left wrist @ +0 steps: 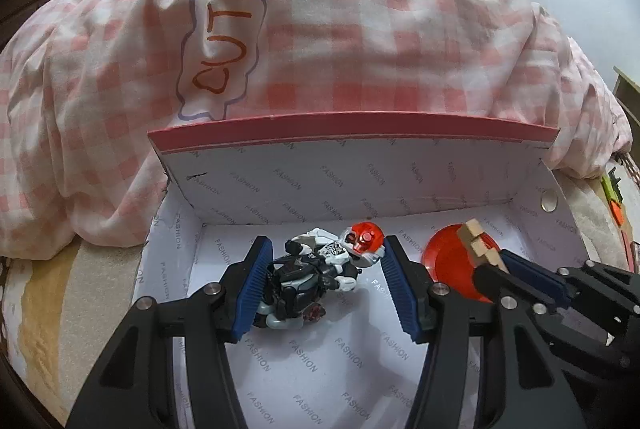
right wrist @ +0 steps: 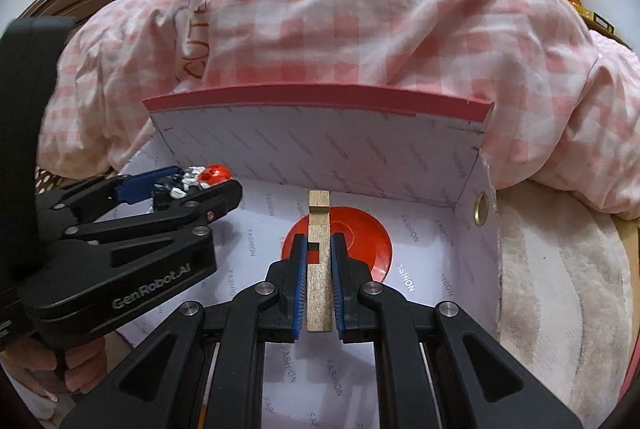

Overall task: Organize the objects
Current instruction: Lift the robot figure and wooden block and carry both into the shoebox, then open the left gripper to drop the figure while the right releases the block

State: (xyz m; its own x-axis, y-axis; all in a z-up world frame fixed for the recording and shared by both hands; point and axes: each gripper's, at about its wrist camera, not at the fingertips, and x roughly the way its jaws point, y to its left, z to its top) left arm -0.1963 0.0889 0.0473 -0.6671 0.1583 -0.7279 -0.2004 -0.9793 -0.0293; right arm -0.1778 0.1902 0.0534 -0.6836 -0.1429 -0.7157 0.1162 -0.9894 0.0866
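Both toys over the open box

Left gripper (left wrist: pixel 326 283) clamps the robot figure (left wrist: pixel 320 269); right gripper (right wrist: pixel 319 283), nearly closed, pinches the wooden block (right wrist: pixel 319 269) above the red disc (right wrist: pixel 360 241). Lower fully, release block toward six o'clock.

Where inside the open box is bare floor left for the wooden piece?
Free: the box floor nearest the camera, below the red disc, and the strip between the disc and the toy robot figure. Crowded: the far left corner, with the figure between the left tongs; the right tongs grip the wooden piece.
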